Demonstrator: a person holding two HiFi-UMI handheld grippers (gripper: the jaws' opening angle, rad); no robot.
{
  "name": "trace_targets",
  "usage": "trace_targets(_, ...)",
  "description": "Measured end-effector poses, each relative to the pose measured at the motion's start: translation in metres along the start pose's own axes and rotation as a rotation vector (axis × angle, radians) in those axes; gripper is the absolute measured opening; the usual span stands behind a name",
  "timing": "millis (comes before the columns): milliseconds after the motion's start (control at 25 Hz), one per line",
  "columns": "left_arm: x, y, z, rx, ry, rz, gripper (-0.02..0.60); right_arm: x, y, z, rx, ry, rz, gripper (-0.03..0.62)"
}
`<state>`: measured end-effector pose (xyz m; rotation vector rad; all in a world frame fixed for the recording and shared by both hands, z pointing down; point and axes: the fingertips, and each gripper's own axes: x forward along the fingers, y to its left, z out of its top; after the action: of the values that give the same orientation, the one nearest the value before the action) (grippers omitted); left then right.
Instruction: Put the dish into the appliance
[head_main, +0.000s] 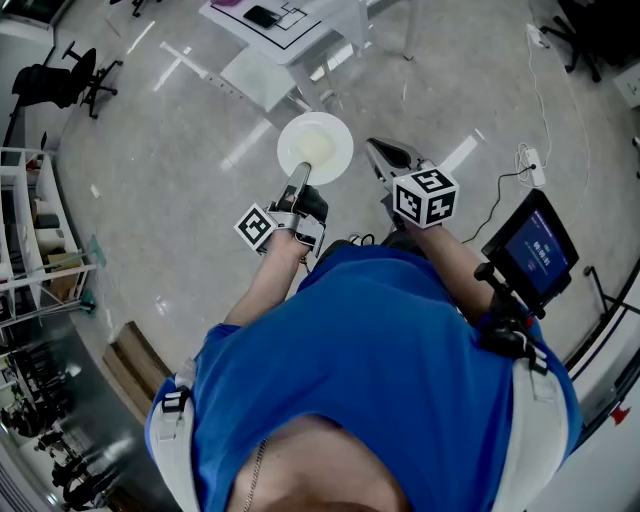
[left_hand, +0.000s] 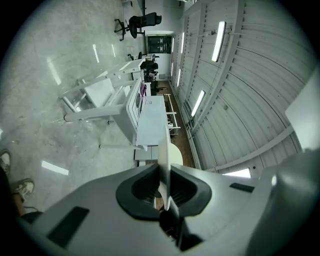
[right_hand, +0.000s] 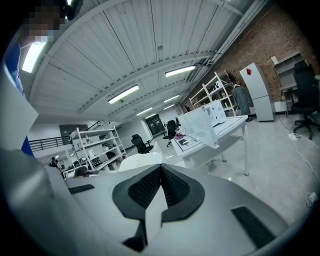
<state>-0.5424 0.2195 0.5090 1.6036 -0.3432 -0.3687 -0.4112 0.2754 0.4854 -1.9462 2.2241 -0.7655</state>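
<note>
Standing on a polished grey concrete floor (head_main: 180, 200), a person in a blue shirt (head_main: 400, 350) fills the lower head view. The left gripper (head_main: 300, 176) is clamped on the rim of a round white dish (head_main: 318, 145), held out level above the floor. The right gripper (head_main: 384, 155) is just beside it with its jaws pressed together and nothing in them. A white surface (head_main: 300, 30) stands ahead at the top, well apart from the dish. A black office chair (head_main: 62, 80) and a shelving rack (head_main: 30, 240) stand to the left, and a small lit screen (head_main: 538, 250) is on the right.

The left gripper view is rolled on its side. The left gripper (left_hand: 164, 189) has narrow jaws pinching the dish (left_hand: 163, 150), seen edge-on between the pads. Beyond it are the white surface (left_hand: 152, 120), the floor (left_hand: 45, 80) and a ribbed ceiling (left_hand: 250, 75) with strip lights.

The right gripper view shows the right gripper (right_hand: 160, 174) closed, pads meeting, empty. The dish (right_hand: 137, 161) shows pale just past it. Farther off, the white surface (right_hand: 225, 127) carries a white box-like unit (right_hand: 207, 120). Racks (right_hand: 95, 145), a brick wall (right_hand: 280, 40) and a tall white cabinet (right_hand: 260, 92) ring the room.
</note>
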Motion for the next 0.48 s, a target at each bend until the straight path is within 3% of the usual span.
trace_targets(480,0.002,0.003,-0.007,-0.024,0.071,-0.013,0.029,-0.011,0.001,-0.007,0.022,-0.031,-0.068,0.002)
